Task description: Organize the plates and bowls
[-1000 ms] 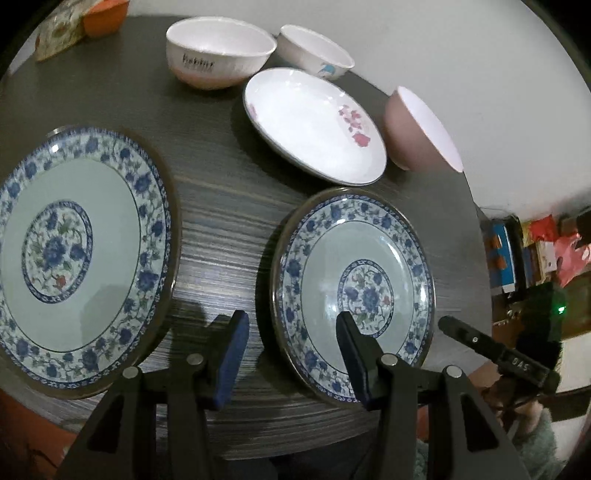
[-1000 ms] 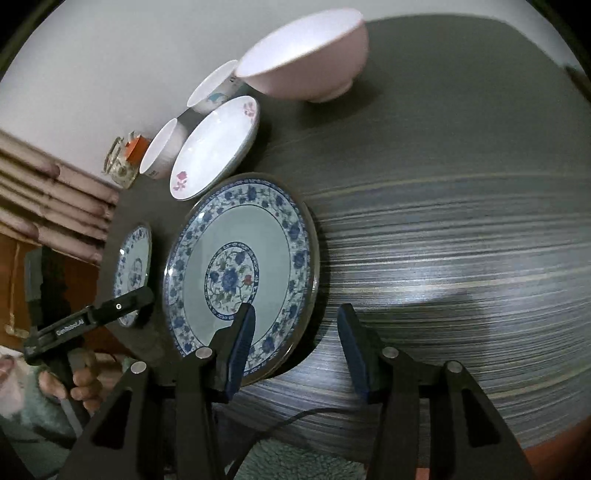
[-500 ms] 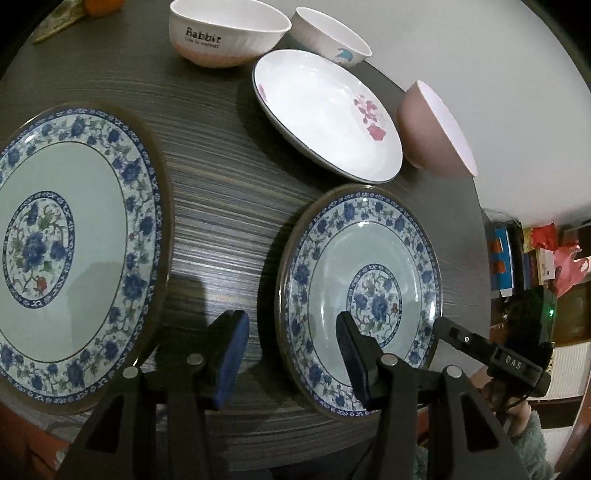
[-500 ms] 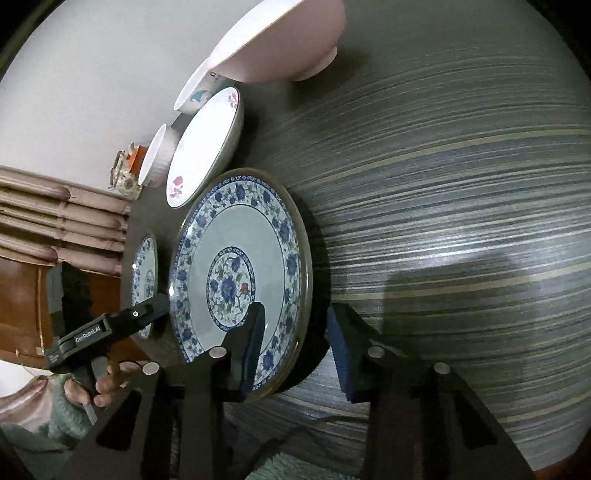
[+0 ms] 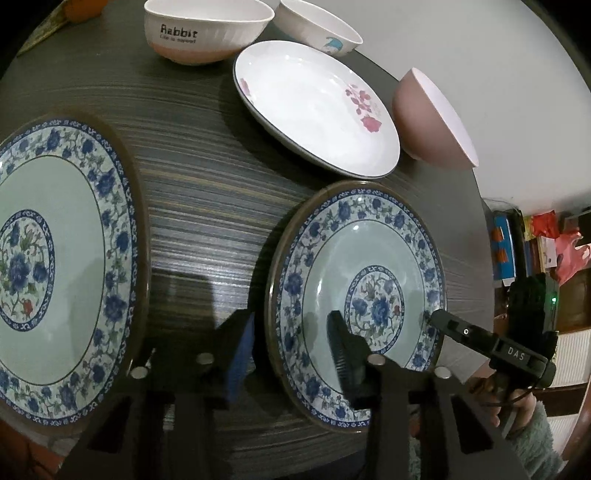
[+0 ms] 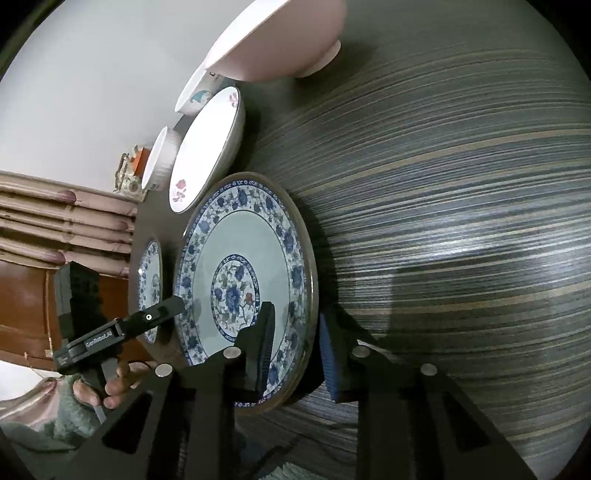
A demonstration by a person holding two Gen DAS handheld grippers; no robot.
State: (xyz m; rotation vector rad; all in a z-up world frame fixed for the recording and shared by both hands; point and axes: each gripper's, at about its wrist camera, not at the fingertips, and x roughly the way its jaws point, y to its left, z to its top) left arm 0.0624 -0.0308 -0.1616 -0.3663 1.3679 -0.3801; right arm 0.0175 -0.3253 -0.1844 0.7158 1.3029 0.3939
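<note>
A small blue-and-white floral plate (image 5: 369, 266) lies near the table's front edge; it also shows in the right wrist view (image 6: 243, 266). My left gripper (image 5: 291, 343) is open and straddles its left rim, one finger over the plate, one outside. My right gripper (image 6: 295, 343) is open and straddles its right rim the same way. A larger matching plate (image 5: 59, 258) lies to the left. Behind are a white plate with pink flowers (image 5: 314, 103), a "Rabbit" bowl (image 5: 199, 33), a white bowl with a blue print (image 5: 317, 29) and a pink bowl (image 5: 432, 122).
The dark striped round table (image 6: 461, 221) stretches wide to the right of the small plate. An orange object (image 5: 85, 7) sits at the far left edge. Curtains (image 6: 62, 218) and a white wall lie beyond the table.
Both grippers have moved in on the small blue-and-white plate, so that each now has the rim between its fingers. The right gripper's fingers have narrowed. The plate has not moved.
</note>
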